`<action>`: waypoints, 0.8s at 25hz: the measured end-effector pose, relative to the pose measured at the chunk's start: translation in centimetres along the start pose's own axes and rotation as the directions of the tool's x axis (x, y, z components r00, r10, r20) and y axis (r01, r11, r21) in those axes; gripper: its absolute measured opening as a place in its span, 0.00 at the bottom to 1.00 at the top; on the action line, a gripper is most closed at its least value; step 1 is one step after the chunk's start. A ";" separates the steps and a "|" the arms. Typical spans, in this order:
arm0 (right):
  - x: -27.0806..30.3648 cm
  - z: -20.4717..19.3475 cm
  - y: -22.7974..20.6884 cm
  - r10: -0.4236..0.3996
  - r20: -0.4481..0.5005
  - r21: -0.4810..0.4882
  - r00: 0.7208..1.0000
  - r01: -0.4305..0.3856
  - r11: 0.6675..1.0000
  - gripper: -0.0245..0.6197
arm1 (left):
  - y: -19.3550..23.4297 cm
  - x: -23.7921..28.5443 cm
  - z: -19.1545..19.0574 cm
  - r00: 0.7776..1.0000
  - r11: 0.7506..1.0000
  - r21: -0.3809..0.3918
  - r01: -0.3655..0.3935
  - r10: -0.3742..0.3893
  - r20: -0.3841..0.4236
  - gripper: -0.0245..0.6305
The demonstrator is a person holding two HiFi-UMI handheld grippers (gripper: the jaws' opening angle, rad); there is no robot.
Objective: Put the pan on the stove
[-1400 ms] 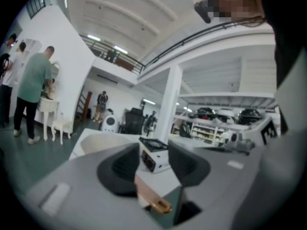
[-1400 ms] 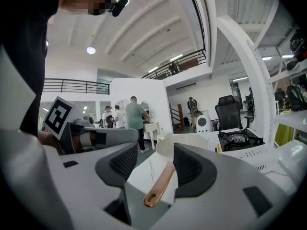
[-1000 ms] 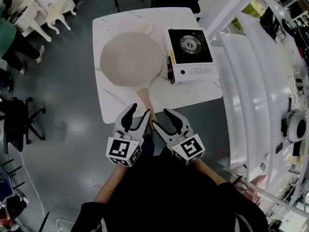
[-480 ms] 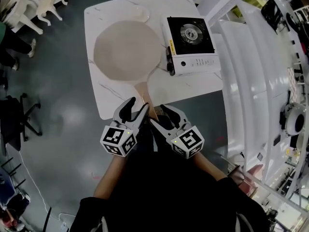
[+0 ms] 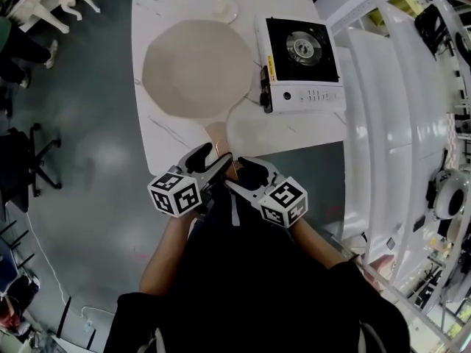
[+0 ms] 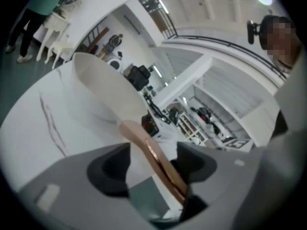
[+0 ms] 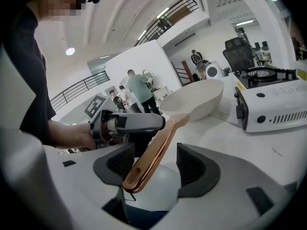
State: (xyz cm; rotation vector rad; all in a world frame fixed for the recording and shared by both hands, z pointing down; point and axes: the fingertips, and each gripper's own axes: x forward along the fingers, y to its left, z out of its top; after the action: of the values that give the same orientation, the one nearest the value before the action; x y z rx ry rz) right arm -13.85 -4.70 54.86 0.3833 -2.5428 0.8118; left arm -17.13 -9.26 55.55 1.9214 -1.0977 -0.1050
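Observation:
A wide beige pan lies on the white marble table, with its copper-coloured handle pointing over the near edge toward me. The portable gas stove stands to the pan's right with a bare burner. My left gripper and right gripper meet at the handle's end from either side. In the left gripper view the handle runs between the opening jaws, close to the right one. In the right gripper view the handle lies loose between the opening jaws, with gaps on both sides.
A small white dish sits at the table's far edge behind the pan. White curved rails and shelving run along the right. Chairs stand on the grey floor at the left. People stand far off in the right gripper view.
Both grippers have moved forward to the table's near edge and closed in on the end of the pan's handle. The pan and the stove have not shifted on the table.

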 end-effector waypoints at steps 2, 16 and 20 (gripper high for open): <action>0.4 -0.5 -0.2 0.048 -0.027 0.035 0.998 -0.047 0.998 0.40 | 0.2 0.6 -0.6 0.999 0.999 -0.024 0.032 -0.033 -0.030 0.49; 2.6 -1.9 1.2 0.406 -0.131 0.201 0.904 -0.377 0.904 0.40 | -0.9 3.7 -1.6 0.933 0.943 -0.058 0.327 -0.332 -0.140 0.51; 3.3 -1.9 1.7 0.450 -0.144 0.193 0.881 -0.421 0.886 0.40 | -0.9 4.1 -1.4 0.919 0.927 -0.030 0.374 -0.375 -0.121 0.51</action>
State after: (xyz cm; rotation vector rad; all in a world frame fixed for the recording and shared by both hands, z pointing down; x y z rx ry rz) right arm -16.72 -2.64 57.03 -0.2300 -2.4228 1.1560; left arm -13.43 -11.14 57.04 2.0827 -0.6346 -0.1964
